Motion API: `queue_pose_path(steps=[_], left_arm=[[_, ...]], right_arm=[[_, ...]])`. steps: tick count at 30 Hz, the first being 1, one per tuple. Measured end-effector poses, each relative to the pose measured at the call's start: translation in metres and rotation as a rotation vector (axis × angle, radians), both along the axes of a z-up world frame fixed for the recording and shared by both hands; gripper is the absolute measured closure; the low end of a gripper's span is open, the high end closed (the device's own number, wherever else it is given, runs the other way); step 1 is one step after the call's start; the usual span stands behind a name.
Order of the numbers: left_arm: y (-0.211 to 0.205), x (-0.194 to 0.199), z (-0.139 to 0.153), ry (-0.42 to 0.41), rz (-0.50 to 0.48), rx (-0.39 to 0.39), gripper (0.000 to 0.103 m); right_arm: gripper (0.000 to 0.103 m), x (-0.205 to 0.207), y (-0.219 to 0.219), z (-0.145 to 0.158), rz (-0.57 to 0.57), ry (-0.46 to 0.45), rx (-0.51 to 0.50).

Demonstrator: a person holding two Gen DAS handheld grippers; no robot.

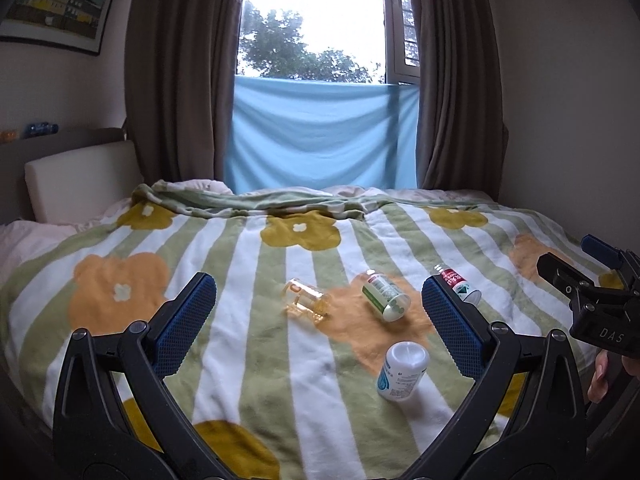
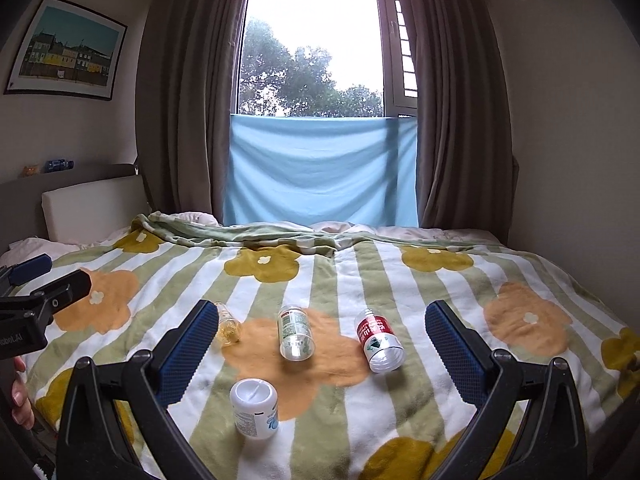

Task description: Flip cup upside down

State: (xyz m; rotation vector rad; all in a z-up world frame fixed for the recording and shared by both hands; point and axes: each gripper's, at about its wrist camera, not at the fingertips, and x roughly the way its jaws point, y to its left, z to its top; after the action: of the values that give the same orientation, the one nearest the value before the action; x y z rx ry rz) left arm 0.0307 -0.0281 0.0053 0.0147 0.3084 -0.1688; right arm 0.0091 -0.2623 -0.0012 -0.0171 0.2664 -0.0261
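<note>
Four containers (image 2: 296, 332) on striped blanket (image 2: 360, 280)

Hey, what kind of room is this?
Most likely a bedroom: a bed under a striped flower blanket, a padded headboard at its left end, and long brown curtains framing the window.

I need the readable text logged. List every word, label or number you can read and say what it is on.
"DAS": on the right gripper body, cut off by the frame edge.
"obotAI", partial: on the left gripper body.
Labels on the white container, green-label cup and red-label cup: too small and blurred to read.
</note>
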Motion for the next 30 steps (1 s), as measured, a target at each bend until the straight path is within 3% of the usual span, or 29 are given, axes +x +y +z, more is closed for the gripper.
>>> queue_pose_path(steps=[30], left_arm=[[0.0034, -0.0055, -0.0019, -0.028, 0.012, 0.013, 0.000]], right_arm=[[0.000, -0.0056, 0.0023, 0.0064, -0.014, -0.023, 0.011]])
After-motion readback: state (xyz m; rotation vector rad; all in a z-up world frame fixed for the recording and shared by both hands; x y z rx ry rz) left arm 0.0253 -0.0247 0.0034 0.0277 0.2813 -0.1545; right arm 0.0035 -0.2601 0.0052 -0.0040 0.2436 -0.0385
